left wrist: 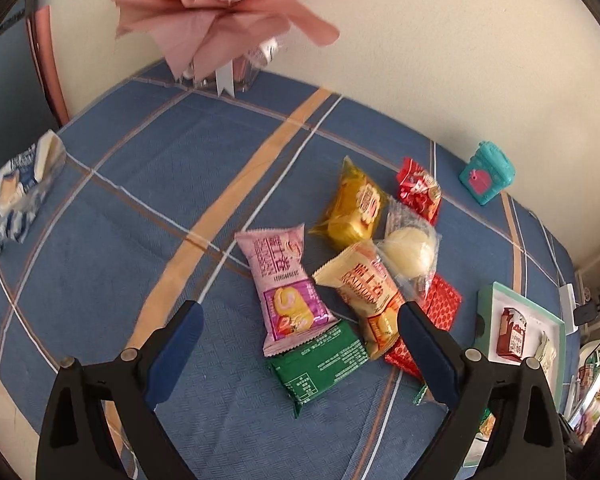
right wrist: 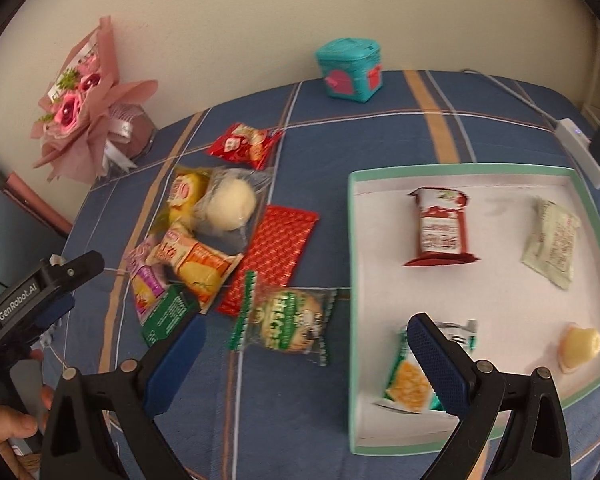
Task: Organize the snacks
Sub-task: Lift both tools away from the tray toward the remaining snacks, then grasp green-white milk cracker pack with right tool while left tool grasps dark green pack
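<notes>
Left wrist view looks down from close above the heap of wrapped snack packets toward the wall; right wrist view, farther right, shares that heap and the teal-rimmed white tray.

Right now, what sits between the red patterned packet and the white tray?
Only bare blue cloth between red patterned packet and tray, in the right wrist view.

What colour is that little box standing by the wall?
The little box is teal with pink tag-like patches on its sides; the right wrist view shows it best.
</notes>
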`<state>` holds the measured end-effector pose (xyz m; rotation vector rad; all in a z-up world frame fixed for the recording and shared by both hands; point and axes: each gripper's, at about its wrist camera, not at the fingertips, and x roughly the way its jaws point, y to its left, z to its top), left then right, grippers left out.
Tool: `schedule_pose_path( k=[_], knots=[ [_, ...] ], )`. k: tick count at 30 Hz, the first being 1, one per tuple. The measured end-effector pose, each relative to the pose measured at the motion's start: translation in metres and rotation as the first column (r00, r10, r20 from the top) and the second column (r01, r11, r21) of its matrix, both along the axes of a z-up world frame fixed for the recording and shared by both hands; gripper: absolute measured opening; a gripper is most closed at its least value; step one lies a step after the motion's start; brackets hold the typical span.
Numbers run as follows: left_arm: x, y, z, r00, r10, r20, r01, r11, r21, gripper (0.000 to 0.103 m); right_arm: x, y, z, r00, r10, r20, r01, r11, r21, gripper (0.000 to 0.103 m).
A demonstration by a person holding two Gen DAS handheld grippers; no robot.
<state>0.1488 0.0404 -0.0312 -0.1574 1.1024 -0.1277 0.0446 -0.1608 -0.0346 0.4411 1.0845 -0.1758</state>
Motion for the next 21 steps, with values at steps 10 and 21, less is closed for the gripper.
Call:
schedule_pose_path(
  k=[10, 21],
  knots=[
    [0.007, -0.02, -0.054, 0.984, -0.028, -0.175, 0.02, 0.999, -0.048, 0.098, 0.028, 0.017, -0.036, 0.993, 0.025, -0.114, -0.022, 0.999, 0.034, 0.087],
    [0.009, -0.023, -0.086, 0.964, 0.05, -0.261, -0.068, 0.996, -0.061, 0.092, 0.042, 0.021, -0.055, 0.987, 0.031, -0.156, -0.024, 0.998, 0.05, 0.075]
  ],
)
